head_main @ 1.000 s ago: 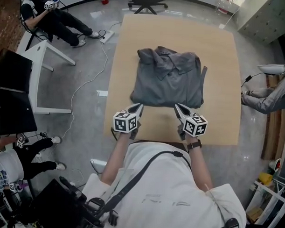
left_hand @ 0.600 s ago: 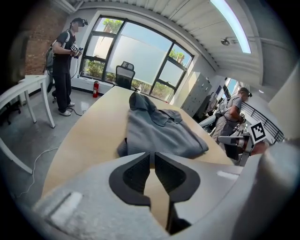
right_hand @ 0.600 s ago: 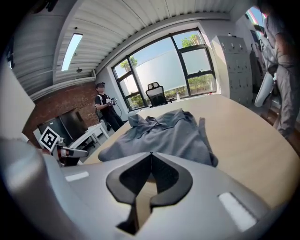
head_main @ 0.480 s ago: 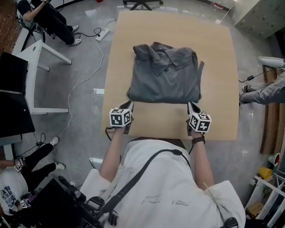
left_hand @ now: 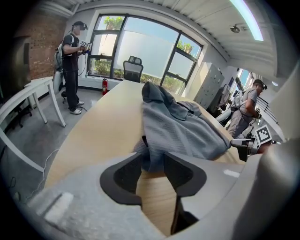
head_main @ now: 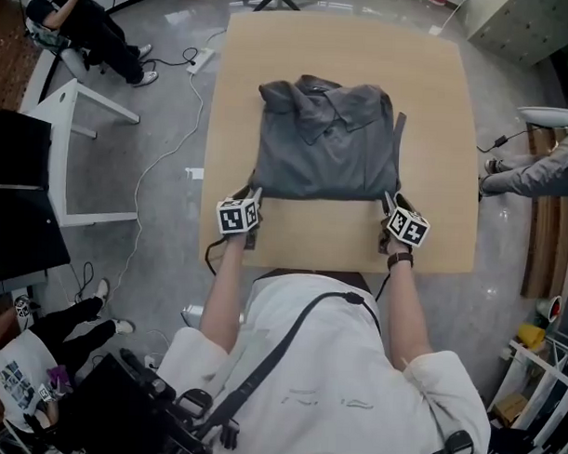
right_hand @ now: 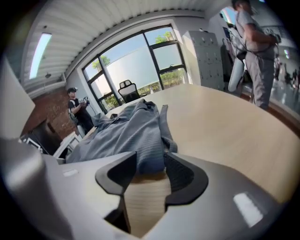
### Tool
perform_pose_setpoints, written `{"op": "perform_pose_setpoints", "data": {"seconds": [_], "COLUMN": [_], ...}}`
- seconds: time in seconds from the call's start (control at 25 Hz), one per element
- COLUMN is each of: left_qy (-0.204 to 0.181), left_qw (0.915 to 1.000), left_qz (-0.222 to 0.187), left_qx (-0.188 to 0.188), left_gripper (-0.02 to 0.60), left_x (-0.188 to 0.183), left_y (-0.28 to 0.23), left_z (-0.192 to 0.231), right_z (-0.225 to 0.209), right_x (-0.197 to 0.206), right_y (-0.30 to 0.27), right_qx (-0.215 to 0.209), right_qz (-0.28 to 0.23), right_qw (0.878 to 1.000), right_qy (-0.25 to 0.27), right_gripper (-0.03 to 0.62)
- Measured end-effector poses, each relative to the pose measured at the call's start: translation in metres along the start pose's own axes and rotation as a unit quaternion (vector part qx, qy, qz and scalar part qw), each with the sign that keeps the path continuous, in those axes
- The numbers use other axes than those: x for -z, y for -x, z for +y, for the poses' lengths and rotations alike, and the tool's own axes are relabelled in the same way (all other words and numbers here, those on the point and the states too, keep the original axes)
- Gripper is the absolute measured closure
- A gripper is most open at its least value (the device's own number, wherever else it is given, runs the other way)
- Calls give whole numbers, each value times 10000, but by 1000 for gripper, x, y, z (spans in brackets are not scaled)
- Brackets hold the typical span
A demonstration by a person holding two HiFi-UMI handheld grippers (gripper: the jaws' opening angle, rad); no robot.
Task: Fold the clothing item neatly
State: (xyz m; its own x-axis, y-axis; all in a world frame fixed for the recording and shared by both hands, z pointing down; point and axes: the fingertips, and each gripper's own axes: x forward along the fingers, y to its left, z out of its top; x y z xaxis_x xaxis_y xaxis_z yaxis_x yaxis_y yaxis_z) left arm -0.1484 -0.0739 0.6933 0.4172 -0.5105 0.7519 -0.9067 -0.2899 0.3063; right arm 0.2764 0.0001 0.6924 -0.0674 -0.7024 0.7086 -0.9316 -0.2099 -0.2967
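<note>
A grey polo shirt (head_main: 329,144) lies folded on the wooden table (head_main: 346,51), collar at the far side. My left gripper (head_main: 251,191) is at the shirt's near left corner. Its jaws have just been opening, and in the left gripper view the shirt (left_hand: 183,133) has its corner hanging between the parted jaws of the left gripper (left_hand: 153,165). My right gripper (head_main: 389,199) is at the near right corner. Its jaws have just been opening too. In the right gripper view the shirt's (right_hand: 124,133) edge sits between the jaws of the right gripper (right_hand: 150,169). Neither pair visibly pinches the cloth.
Bare table runs along the near edge between the grippers. A seated person (head_main: 73,14) is at the far left and another person's legs (head_main: 532,174) at the right. A white side table (head_main: 78,121) and black monitors (head_main: 20,198) stand left of the table.
Both grippers moved away from me and spread apart, from the table's near edge to the shirt's near corners. Their jaws, shut before, now stand parted around the cloth.
</note>
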Motion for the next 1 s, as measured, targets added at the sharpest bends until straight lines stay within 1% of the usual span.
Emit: {"op": "perform_pose_setpoints", "data": {"seconds": [0.04,0.08,0.12,0.16,0.24,0.32,0.36,0.4,0.48,0.64,0.76,1.0], "left_qy": [59,95,117,145,318,633,723,725,577,424,438,508], "left_qw": [10000,9999,9999,9999,9994,9977,9969,9967,9976,9982,9980,9978], "left_qz": [13,39,64,85,101,50,20,7,32,61,51,164], "left_qx": [1,-4,-7,1,79,235,315,364,379,421,446,401], "left_gripper": [435,481,543,572,574,575,575,575,575,575,575,575], "left_x": [0,1,3,4,8,10,10,10,12,12,13,48], "left_y": [-3,-5,-7,-9,-11,-5,-1,4,12,19,22,37], "left_z": [0,0,-1,-2,1,11,16,20,24,21,21,21], "right_z": [-1,0,1,2,-1,-9,-12,-13,-11,-5,-3,-3], "right_x": [0,0,2,5,8,7,6,7,8,3,7,30], "right_y": [-3,-7,-9,-11,-11,-7,-5,-3,1,12,17,33], "right_qx": [-49,-77,-74,-45,13,-60,-172,-331,-633,-923,-1027,-930], "right_qz": [-19,11,85,171,256,226,228,254,317,230,283,273], "right_qw": [9998,9997,9998,9998,9995,9996,9996,9991,9972,9942,9924,9941], "right_qy": [-175,-218,-146,-6,210,142,85,82,259,502,608,489], "right_gripper": [413,447,478,524,557,563,563,563,562,560,562,562]}}
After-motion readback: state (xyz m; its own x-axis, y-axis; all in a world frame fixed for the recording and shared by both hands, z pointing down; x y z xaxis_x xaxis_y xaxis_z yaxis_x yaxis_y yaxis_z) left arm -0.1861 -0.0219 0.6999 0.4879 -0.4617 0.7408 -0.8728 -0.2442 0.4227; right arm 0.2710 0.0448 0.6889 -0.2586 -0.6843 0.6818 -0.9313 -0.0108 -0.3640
